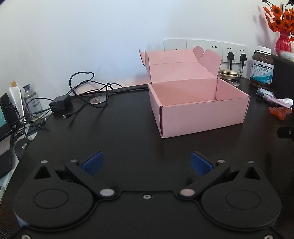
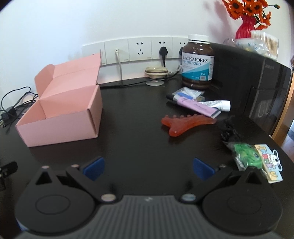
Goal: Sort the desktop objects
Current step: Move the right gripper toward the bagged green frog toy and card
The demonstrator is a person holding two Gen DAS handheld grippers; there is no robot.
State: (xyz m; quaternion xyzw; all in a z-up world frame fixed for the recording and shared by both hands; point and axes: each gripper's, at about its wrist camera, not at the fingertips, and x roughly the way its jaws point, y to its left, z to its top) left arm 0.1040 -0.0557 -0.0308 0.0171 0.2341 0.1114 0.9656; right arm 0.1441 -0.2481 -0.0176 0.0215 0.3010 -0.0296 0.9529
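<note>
**A:** Left wrist view cutting things off at the right edge: orange scraper (image 1: 280, 112) and lilac tube (image 1: 273, 99) only partly showing, flowers (image 1: 281, 17) clipped at the top corner. Hard to read the clutter at far left too, just a clear bottle (image 1: 31, 100) and a laptop edge (image 1: 4, 117).

**B:** Right wrist view showing more. Lying right of centre on the dark desk (image 2: 139, 132): orange scraper (image 2: 185, 125), lilac tube (image 2: 197, 106), a white tube (image 2: 218, 104) touching it, small packets (image 2: 185, 92) behind, too blurred to name. Black tangled item (image 2: 229, 131) nearer, not making out what. Green bagged toy (image 2: 244, 156) and cartoon tag (image 2: 269, 162) partly hiding behind the gripper body.

**A:** Pink box (image 1: 198, 106) standing open at centre-right, lid up, showing only bare pink walls and floor. Sitting far left in the other view (image 2: 62, 114), well apart from the small items.

**B:** Tongs?

**A:** Left gripper (image 1: 147, 163) hanging over bare desk, blue pads (image 1: 93, 161) spread wide, gripping nothing.

**B:** Right gripper (image 2: 148, 167) likewise spread apart, holding nothing, pad (image 2: 203, 168) near the green toy but not touching.

**A:** Behind: white wall, socket strip (image 1: 205, 49) with two plugs, black cables (image 1: 82, 90) and adapter (image 1: 59, 104) trailing far left.

**B:** Fish oil jar (image 2: 197, 62) standing far right beside a black appliance (image 2: 257, 82), red vase (image 2: 245, 27) on top.
</note>
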